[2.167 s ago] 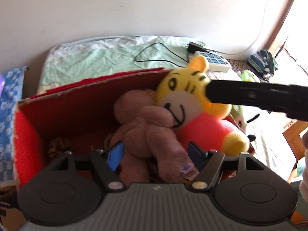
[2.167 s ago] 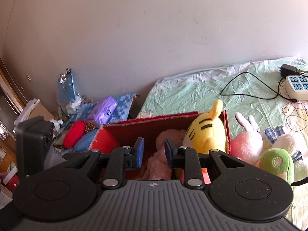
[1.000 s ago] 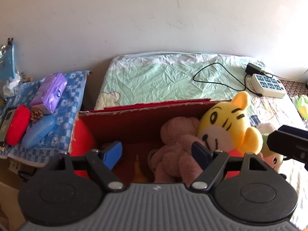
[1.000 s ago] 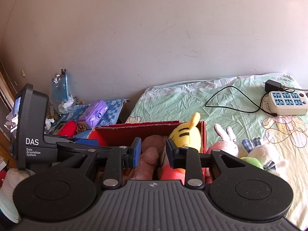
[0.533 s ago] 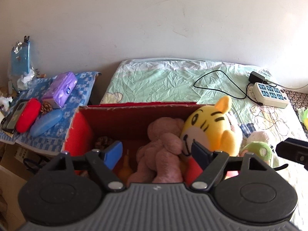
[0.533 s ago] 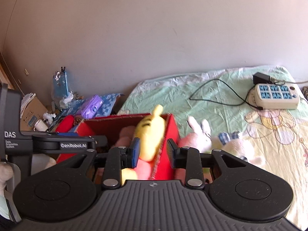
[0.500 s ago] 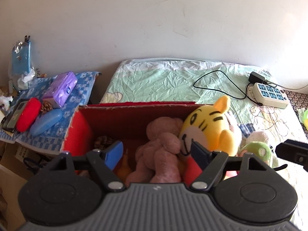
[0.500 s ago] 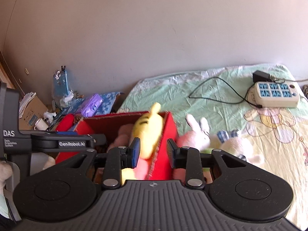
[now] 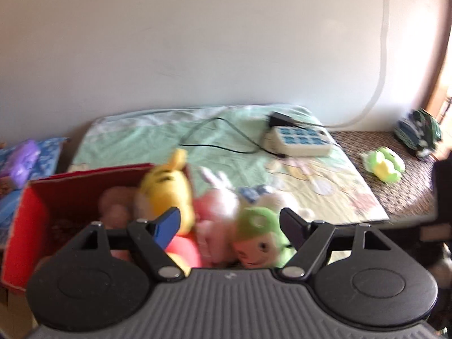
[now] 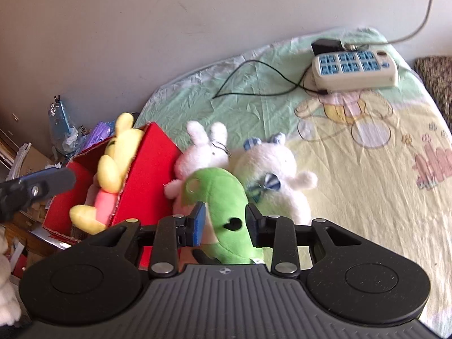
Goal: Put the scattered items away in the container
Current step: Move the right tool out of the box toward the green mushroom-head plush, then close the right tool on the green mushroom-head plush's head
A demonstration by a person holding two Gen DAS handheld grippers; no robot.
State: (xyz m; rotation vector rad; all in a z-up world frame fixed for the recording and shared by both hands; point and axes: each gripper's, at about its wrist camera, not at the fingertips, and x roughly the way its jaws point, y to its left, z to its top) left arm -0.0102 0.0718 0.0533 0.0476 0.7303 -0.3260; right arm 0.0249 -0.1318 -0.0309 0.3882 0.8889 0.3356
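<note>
A red cardboard box (image 9: pixel 31 217) (image 10: pixel 147 175) holds a yellow tiger plush (image 9: pixel 166 189) (image 10: pixel 113 163) and a brown bear plush (image 9: pixel 113 206). Beside the box on the bed lie a pink-and-white rabbit plush (image 10: pixel 203 149), a white plush with blue bows (image 10: pixel 271 169) and a green-hooded doll (image 10: pixel 223 200) (image 9: pixel 257 234). My right gripper (image 10: pixel 224 223) has its jaws on both sides of the green doll, part open. My left gripper (image 9: pixel 230 223) is open and empty, above the box's right end and the plush pile. This view is blurred.
A white power strip (image 10: pixel 356 69) with black cable lies on the green sheet (image 10: pixel 254 84) at the back. A small green-yellow plush (image 9: pixel 384 165) and a dark bag (image 9: pixel 418 132) sit on a woven mat to the right. Clutter stands left of the box.
Both grippers have swung right, away from the box, toward the plush pile. The right gripper has come down close around the green doll. The left gripper stays open.
</note>
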